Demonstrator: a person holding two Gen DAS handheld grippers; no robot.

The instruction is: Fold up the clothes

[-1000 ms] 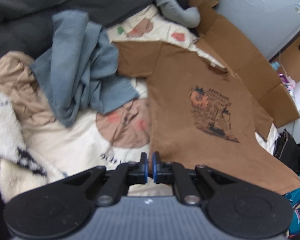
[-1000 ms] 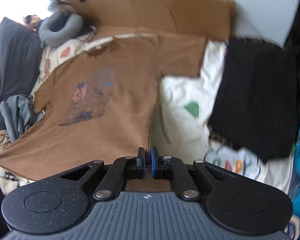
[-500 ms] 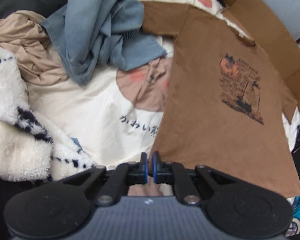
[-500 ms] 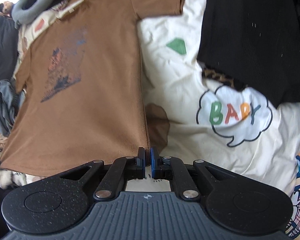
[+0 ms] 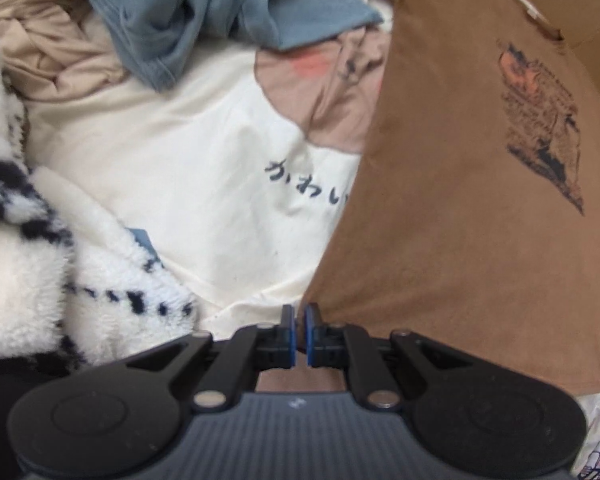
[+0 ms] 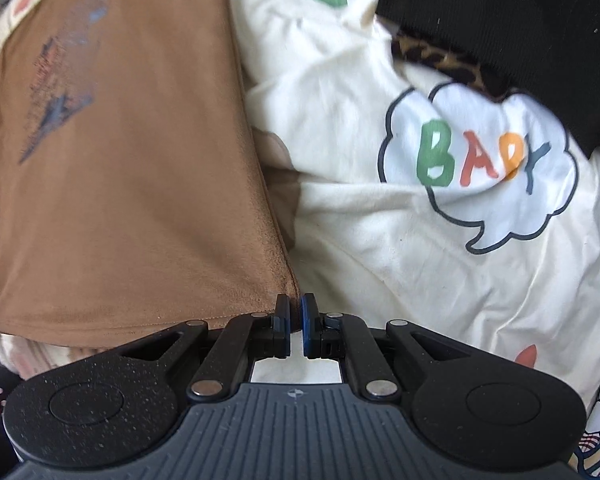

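Plainly, the brown T-shirt (image 5: 472, 216) lay spread face up on the cream printed bedsheet (image 5: 204, 168), its dark chest graphic faded and its suede-like cloth smooth. The left gripper (image 5: 299, 330) was pinched down on one bottom corner of the hem, and the right gripper (image 6: 295, 322) was closed to a thin slit on the other corner, brown cloth caught between the blue pads.

Only the left wrist view showed the crumpled blue-grey garment (image 5: 204, 12), a tan garment (image 5: 48, 48) and a white fleece with black marks (image 5: 40, 264) heaped beside the shirt. Only the right wrist view showed a black ribbed garment (image 6: 512, 28) over a leopard-print edge (image 6: 440, 58) and a "BABY" cloud print (image 6: 480, 160).

Both sleeves ran out of frame, the collar was barely visible, and the graphic's lettering was too blurred to read.
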